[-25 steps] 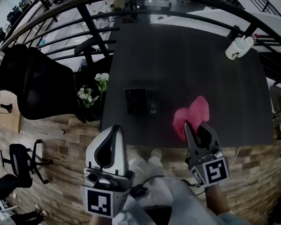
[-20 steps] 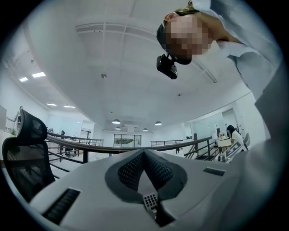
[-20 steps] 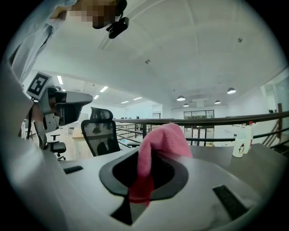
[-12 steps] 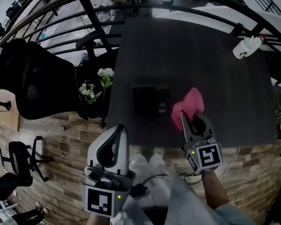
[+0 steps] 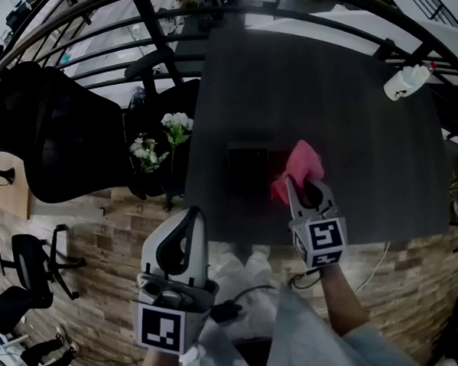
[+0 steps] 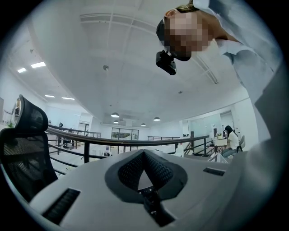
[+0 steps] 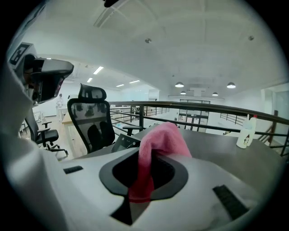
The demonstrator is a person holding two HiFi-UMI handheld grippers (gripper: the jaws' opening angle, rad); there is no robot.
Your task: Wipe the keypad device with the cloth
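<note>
**Head view**
- Table (image 5: 364, 133): dark top, running away from you.
- Keypad (image 5: 248, 167): lies flat near the table's near edge, left of centre.
- Cloth (image 5: 298, 165): pink and bunched, just right of the keypad, its left edge at or over the keypad's right side. You cannot tell from here whether they touch.
- Right gripper (image 5: 305, 190): over the near edge, jaws clamped on the cloth's near end.
- Left gripper (image 5: 189, 216): off the table on the near left, over the floor, well apart from the keypad.
- Bottle (image 5: 406, 81): white, at the far right corner.
- Chair (image 5: 50, 126) and flowers (image 5: 161, 141): left of the table.

**Left gripper view**
- Jaws together, nothing between them. They point up at the ceiling, not at the work.

**Right gripper view**
- Jaws shut on a fold of cloth. The rest humps up beyond the tips, with a tail hanging below them.
- The keypad shows to the left behind the cloth, and the bottle far right.

**Hazards**
- Nothing braces the keypad. With your left gripper away, a sideways stroke will likely push the device along the table instead of wiping it.
- The hold is on one narrow fold, so drag on the keys may pull it free.
- The hump is loose. Press too low and the jaw tips may scrape the keys, not the cloth.
</note>
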